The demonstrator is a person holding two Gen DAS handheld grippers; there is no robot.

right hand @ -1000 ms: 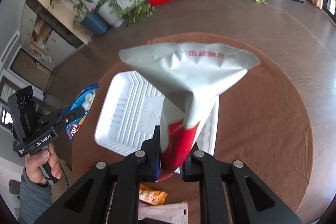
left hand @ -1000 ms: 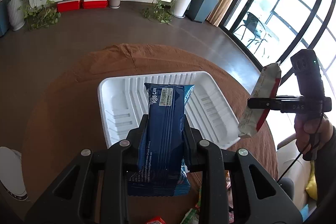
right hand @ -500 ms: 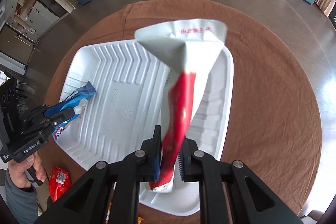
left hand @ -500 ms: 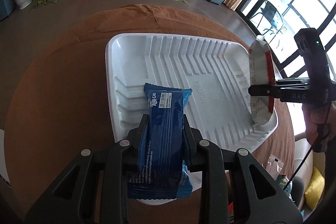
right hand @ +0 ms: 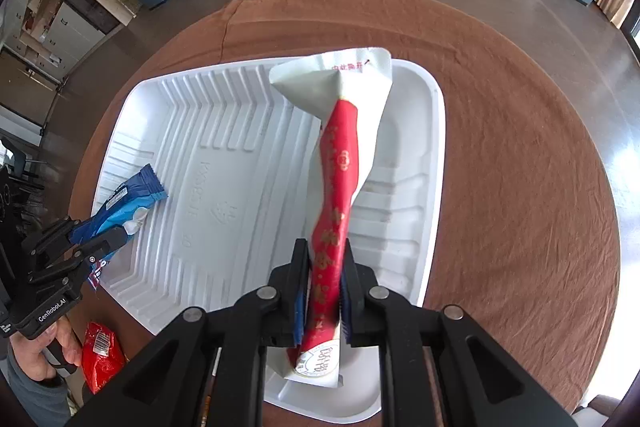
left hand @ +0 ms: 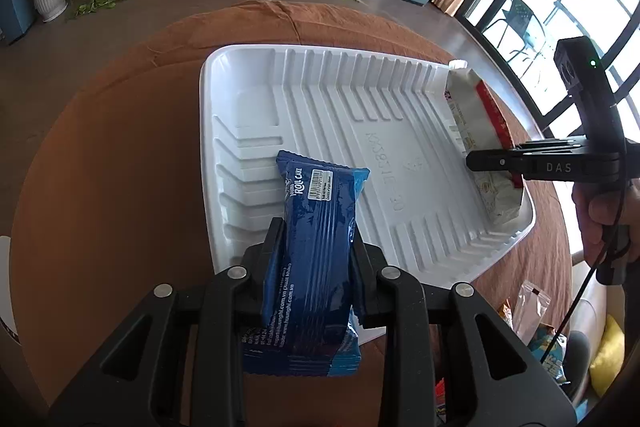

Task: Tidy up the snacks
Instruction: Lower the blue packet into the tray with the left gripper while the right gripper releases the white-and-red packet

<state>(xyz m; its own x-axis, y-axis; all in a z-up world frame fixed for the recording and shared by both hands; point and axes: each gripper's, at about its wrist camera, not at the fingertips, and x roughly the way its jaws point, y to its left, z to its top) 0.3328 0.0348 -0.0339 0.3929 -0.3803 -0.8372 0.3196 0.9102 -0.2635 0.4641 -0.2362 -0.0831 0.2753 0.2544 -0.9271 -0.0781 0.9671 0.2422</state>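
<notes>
A white ribbed tray (left hand: 320, 115) (right hand: 224, 131) lies on the round brown-clothed table. My left gripper (left hand: 316, 239) (right hand: 96, 235) is shut on a blue roll-cake packet (left hand: 316, 235) (right hand: 120, 203), whose far end reaches over the tray's near-left part. My right gripper (right hand: 324, 259) (left hand: 480, 161) is shut on a white-and-red snack bag (right hand: 340, 163) (left hand: 480, 131), held low inside the tray along its right side. Whether either packet touches the tray floor I cannot tell.
A red packet (right hand: 102, 351) lies on the table beside the tray near the person's hand (right hand: 60, 343). More loose packets (left hand: 528, 307) sit off the tray's near right corner. Brown cloth (right hand: 520, 147) surrounds the tray; potted plants and a low shelf stand far behind.
Both grippers came down from above the table toward the tray with their packets. The red-and-white bag now sits inside the tray's right side; the blue packet hangs low over its left part.
</notes>
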